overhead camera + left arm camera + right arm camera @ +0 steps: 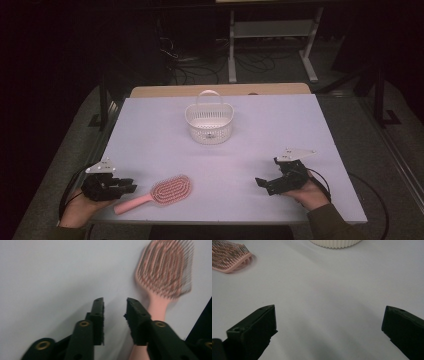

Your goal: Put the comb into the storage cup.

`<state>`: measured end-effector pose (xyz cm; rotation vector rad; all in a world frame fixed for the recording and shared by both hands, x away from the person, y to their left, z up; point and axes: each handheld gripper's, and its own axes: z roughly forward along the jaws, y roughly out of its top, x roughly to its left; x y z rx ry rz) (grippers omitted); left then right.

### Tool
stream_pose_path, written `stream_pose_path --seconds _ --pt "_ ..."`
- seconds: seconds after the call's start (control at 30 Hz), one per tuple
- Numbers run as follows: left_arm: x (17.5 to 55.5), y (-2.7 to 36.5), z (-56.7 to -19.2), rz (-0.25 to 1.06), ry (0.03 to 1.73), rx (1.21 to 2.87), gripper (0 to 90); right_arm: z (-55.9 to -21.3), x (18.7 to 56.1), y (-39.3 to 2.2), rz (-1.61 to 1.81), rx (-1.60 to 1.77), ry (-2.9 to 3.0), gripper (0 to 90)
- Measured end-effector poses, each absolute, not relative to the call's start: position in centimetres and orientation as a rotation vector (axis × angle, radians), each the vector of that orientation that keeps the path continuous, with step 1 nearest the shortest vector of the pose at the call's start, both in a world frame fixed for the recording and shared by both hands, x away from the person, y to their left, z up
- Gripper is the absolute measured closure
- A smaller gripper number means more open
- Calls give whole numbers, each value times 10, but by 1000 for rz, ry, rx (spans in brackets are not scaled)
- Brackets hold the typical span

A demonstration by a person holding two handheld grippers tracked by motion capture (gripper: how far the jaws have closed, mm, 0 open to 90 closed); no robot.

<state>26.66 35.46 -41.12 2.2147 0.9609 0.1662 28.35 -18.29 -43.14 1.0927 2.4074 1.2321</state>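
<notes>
A pink hairbrush (160, 193) lies bristles up near the table's front edge, handle pointing left. My left gripper (131, 187) sits just left of that handle. In the left gripper view its jaws stand a little apart with only table between them, so the left gripper (114, 308) is open, and the hairbrush (165, 270) lies ahead to the right, its handle running under the right jaw. My right gripper (264, 184) rests at the front right, jaws wide. The right gripper (329, 312) is open and holds nothing, with the hairbrush (227, 257) far left.
A white perforated basket (209, 121) with an upright handle stands at the table's middle back, its base (335, 243) ahead of the right gripper. A wooden board edge (220, 90) runs behind the table. Cables trail off both front corners.
</notes>
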Motion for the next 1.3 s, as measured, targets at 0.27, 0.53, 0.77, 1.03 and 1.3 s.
stream_pose_path --seconds 0.27,0.53,0.77,1.03,1.3 --pt "274 341 -405 194 903 2152 452 -431 283 -183 1233 1091 2408 0" --pt "279 323 -400 211 840 2118 282 -431 283 -183 1235 1092 2407 0" --pt "290 297 -398 213 778 2131 131 -431 283 -183 1237 1092 2407 0" --pt "300 281 -401 176 727 2131 28 -430 283 -183 1241 1088 2407 0" --pt "309 265 -399 155 690 2072 0 -430 283 -183 1242 1086 2407 0"
